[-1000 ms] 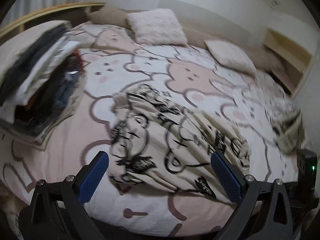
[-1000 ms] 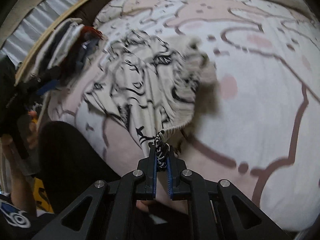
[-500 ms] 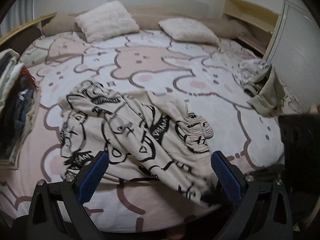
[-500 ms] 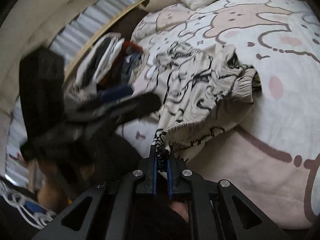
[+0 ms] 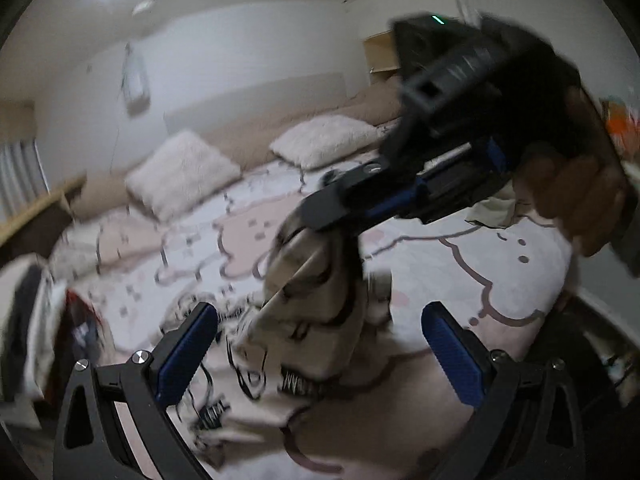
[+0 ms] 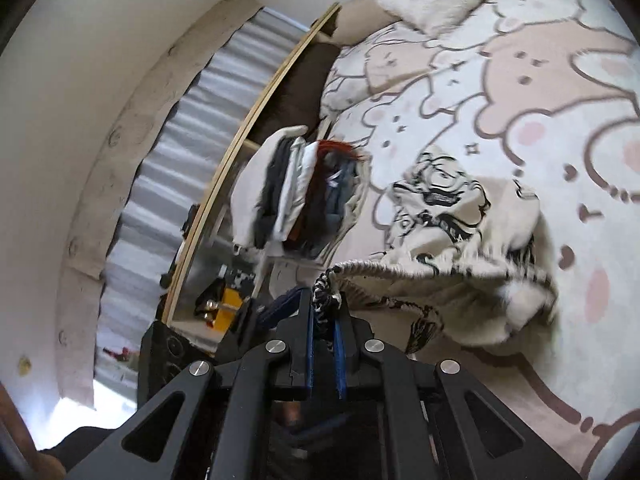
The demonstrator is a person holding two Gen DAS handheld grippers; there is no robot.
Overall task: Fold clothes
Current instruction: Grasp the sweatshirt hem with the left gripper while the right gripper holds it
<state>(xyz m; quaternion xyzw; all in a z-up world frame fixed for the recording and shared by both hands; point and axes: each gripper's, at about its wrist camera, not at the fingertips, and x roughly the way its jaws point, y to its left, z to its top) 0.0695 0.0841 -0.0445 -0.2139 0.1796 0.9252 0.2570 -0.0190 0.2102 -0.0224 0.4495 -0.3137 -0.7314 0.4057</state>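
Lifted since before, the printed garment (image 5: 316,312) hangs lengthwise down from your right gripper (image 6: 325,312), fingers clamped on its waistband; your left gripper (image 5: 320,344) gapes wide, holding nothing.

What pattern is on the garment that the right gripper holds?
Cream garment with black cartoon line drawings, clearest in the right wrist view; right gripper pinches its edge.

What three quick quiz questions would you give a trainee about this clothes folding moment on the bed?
1. True or false: the left gripper is open and holds nothing.
2. What does the right gripper pinch: A the printed garment, B a fluffy pillow, C the stack of folded clothes?
3. Fill in: the garment's free end rests on the ___.

Key: 1 true. 2 A. 3 bedspread.
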